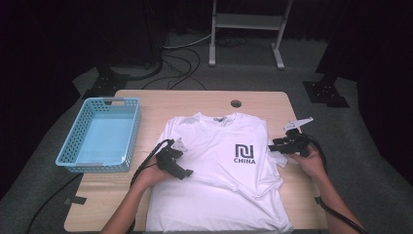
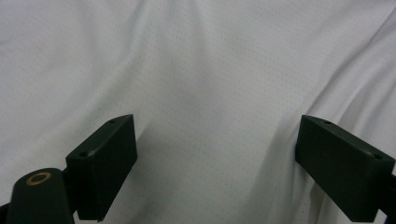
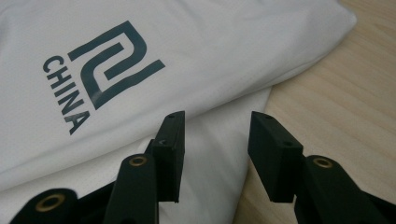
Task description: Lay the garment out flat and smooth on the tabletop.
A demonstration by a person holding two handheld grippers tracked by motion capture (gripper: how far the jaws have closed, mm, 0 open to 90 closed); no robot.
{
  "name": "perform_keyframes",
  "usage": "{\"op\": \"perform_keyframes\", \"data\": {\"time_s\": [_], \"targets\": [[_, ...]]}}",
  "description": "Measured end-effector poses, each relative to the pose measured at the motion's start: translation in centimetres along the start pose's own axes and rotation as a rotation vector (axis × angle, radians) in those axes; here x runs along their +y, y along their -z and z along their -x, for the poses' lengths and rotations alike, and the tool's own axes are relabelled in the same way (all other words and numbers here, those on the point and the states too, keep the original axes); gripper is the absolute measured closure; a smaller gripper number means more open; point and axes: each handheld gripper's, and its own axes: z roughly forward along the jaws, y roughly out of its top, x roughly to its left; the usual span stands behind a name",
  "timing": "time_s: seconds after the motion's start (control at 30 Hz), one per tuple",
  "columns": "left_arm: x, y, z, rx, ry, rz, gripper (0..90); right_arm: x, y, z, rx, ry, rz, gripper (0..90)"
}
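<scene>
A white T-shirt [image 1: 219, 180] lies face up on the wooden table [image 1: 160, 102], its collar at the far side and a dark "CHINA" logo [image 1: 244, 153] on the chest. My left gripper [image 1: 184, 172] hovers low over the shirt's left chest, jaws spread wide, with plain white cloth [image 2: 201, 70] under them. At the shirt's right edge, my right gripper [image 1: 273, 145] points left. Its jaws [image 3: 215, 154] stand partly apart over the folded-under right sleeve [image 3: 212, 123], beside the logo [image 3: 102, 65]. The pads do not press the cloth.
A light blue plastic basket [image 1: 73, 131] stands empty on the table's left side. A round hole [image 1: 236, 103] marks the tabletop's far edge. Bare wood [image 3: 336, 107] shows right of the shirt. Cables and a metal stand are on the floor beyond.
</scene>
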Motion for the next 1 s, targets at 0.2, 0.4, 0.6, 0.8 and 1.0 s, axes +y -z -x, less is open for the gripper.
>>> {"op": "perform_keyframes", "data": {"time_s": [0.2, 0.4, 0.6, 0.8, 1.0], "targets": [[0.0, 0.0, -0.2, -0.003, 0.002, -0.002, 12.1, 0.2, -0.6, 0.4, -0.015, -0.002, -0.033, 62.6], [-0.1, 0.1, -0.3, -0.005, 0.005, 0.003, 12.2, 0.1, -0.5, 0.5, -0.023, -0.008, -0.060, 79.0], [-0.2, 0.2, -0.3, -0.002, 0.007, 0.004, 12.2, -0.2, 0.3, 0.5, -0.041, -0.006, -0.090, 87.5], [-0.4, 0.3, -0.3, -0.003, 0.016, 0.007, 12.3, -1.0, 1.9, 0.8, -0.071, -0.027, -0.095, 87.9], [-0.8, 0.7, -0.3, 0.010, 0.030, 0.002, 12.3, -2.2, 3.3, 0.9, -0.086, -0.048, -0.091, 88.0]]}}
